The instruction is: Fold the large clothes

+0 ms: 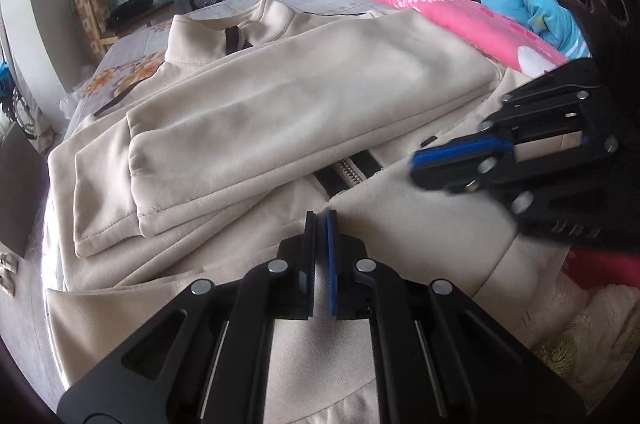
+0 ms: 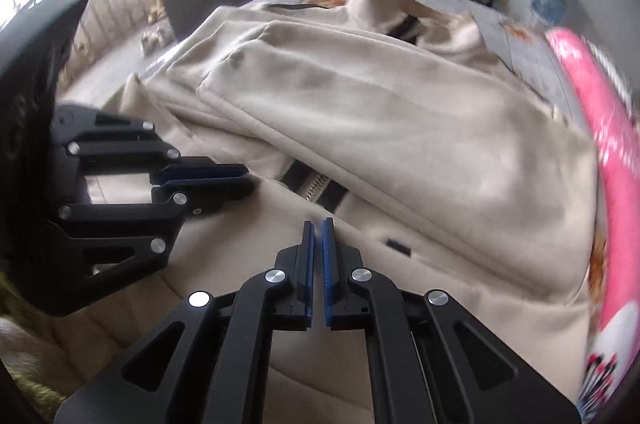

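Right gripper [image 2: 317,224] pinched closed, tips down on the near hem of the cream jacket [image 2: 360,112]. Left gripper [image 2: 240,176] comes in from the left, closed too, at the same hem. Sleeves lie folded across the body, zipper [image 2: 316,186] peeking out; pink quilt [image 2: 600,128] far right on the bed [image 2: 524,36].

Both claws are the same build: the left claw [image 1: 321,214] and right claw [image 2: 318,222] are matte black linkage arms with cut-out slots, shiny round silver pivot pins at each joint, and thin blue ribbed pads lining the fingers [image 2: 328,256]. No sleeves or cables visible.
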`<action>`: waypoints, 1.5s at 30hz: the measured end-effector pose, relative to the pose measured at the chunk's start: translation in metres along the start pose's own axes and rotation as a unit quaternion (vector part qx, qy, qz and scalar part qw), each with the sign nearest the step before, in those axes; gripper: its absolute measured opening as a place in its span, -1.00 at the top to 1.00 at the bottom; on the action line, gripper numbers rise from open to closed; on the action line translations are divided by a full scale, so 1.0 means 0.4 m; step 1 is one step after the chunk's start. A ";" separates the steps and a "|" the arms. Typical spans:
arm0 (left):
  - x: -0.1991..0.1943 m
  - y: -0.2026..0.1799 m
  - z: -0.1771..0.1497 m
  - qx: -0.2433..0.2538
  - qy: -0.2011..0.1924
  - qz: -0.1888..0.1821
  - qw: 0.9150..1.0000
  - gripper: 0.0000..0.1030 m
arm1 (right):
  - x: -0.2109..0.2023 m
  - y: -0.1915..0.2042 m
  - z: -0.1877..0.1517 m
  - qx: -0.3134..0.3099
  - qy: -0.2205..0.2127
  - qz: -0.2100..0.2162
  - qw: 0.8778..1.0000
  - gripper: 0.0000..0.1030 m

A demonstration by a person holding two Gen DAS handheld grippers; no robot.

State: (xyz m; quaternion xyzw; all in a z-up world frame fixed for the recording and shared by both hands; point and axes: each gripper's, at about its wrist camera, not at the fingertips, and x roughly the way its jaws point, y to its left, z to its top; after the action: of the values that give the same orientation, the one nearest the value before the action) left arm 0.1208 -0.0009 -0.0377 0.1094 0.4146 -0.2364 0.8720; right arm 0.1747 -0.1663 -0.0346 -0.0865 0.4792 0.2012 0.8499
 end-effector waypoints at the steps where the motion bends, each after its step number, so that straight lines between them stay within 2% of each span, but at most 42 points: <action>1: -0.001 0.002 -0.001 -0.001 0.000 -0.002 1.000 0.91 | -0.025 -0.025 -0.019 0.026 -0.008 -0.003 1.000 0.94; 4: 0.001 0.007 -0.002 -0.009 -0.001 -0.010 1.000 0.88 | -0.118 -0.140 -0.079 0.109 -0.034 -0.039 0.993 0.74; 7: 0.005 0.015 -0.001 -0.019 -0.001 -0.019 1.000 0.87 | -0.164 -0.222 -0.133 0.154 -0.037 -0.103 0.982 0.49; 8: 0.005 0.016 -0.002 -0.021 -0.002 -0.020 1.000 0.85 | -0.165 -0.240 -0.144 0.164 -0.032 -0.108 0.980 0.48; 11: 0.007 0.017 -0.001 -0.026 -0.002 -0.022 0.999 0.85 | -0.132 -0.274 -0.160 0.172 -0.009 -0.106 0.979 0.48; 15: 0.009 0.015 0.000 -0.024 -0.004 -0.015 1.000 0.85 | -0.090 -0.270 -0.166 0.145 0.021 -0.126 0.981 0.48; 18: 0.008 0.010 0.000 -0.023 -0.005 -0.010 1.000 0.85 | -0.110 -0.272 -0.170 0.145 0.011 -0.123 0.982 0.48; 23: 0.008 0.010 0.000 -0.021 -0.007 -0.011 1.000 0.85 | -0.136 -0.314 -0.181 0.194 -0.026 -0.089 0.977 0.45; 28: 0.008 0.004 0.000 -0.017 -0.005 -0.006 1.000 0.85 | -0.123 -0.338 -0.163 0.199 -0.051 -0.095 0.974 0.44; 31: 0.009 0.000 0.002 -0.016 -0.003 -0.002 1.000 0.85 | -0.110 -0.338 -0.162 0.189 -0.050 -0.094 0.976 0.45; 33: 0.009 0.000 0.001 -0.020 -0.003 -0.001 1.000 0.85 | -0.112 -0.330 -0.159 0.175 -0.051 -0.108 0.977 0.81; 34: 0.008 0.001 0.001 -0.023 -0.003 -0.002 1.000 0.85 | -0.123 -0.326 -0.155 0.174 -0.058 -0.106 0.977 0.89; 40: 0.010 0.008 0.011 -0.036 0.005 -0.007 0.999 0.85 | -0.227 -0.293 -0.092 0.141 -0.141 -0.138 0.970 0.91; 43: 0.014 -0.003 0.015 -0.030 0.009 0.005 0.999 0.85 | -0.175 -0.316 -0.090 0.135 -0.115 -0.154 0.972 0.91; 45: 0.015 -0.008 0.016 -0.028 0.010 0.011 0.999 0.84 | -0.087 -0.335 -0.113 0.125 -0.057 -0.172 0.976 0.91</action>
State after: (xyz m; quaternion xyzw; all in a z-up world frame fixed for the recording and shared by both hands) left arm 0.1268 -0.0079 -0.0386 0.0913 0.4284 -0.2143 0.8730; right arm 0.1802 -0.3118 -0.0348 -0.0491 0.4296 -0.0044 0.9017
